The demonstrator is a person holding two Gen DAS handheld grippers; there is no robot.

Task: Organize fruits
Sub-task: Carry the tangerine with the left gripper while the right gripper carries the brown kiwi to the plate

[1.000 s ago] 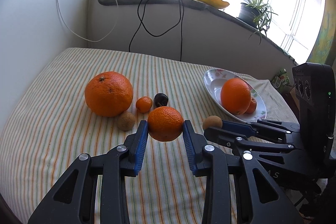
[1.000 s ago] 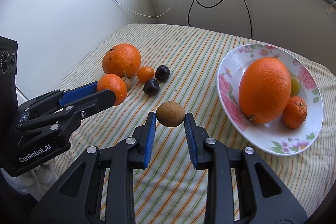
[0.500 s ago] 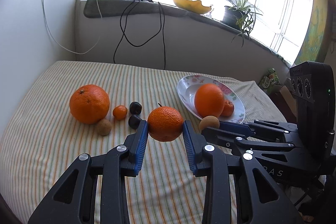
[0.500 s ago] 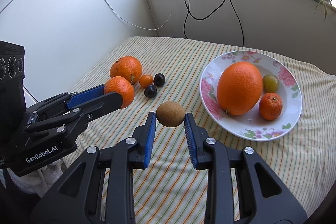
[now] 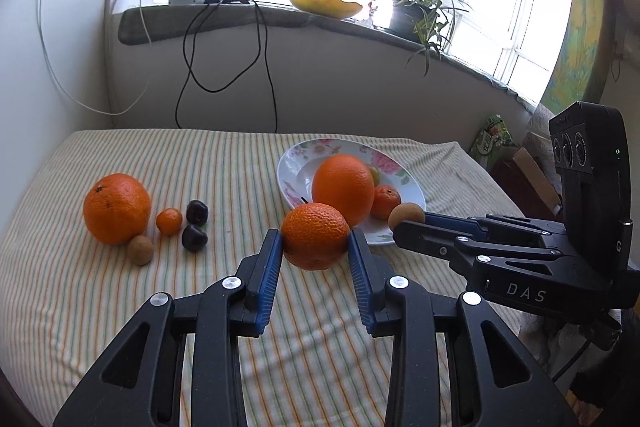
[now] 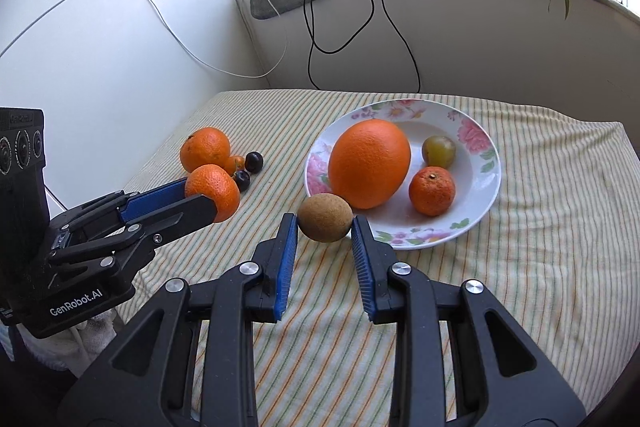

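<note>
Gripping a mandarin (image 5: 315, 241), the left gripper (image 5: 315, 259) hangs near the floral plate (image 6: 486, 183); the right gripper (image 6: 325, 231) clamps a brown fruit (image 6: 325, 217) beside it. The mandarin hides part of the plate's near rim.

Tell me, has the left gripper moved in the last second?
Yes. The left gripper, shut on the mandarin, has lifted and drawn back: the striped table looks farther off and the window fills more of the view.

Black skeletal grippers with blue ribbed fingers (image 5: 267, 273), silver screws, white lettering ("DAS", "GenRobot.AI").
</note>
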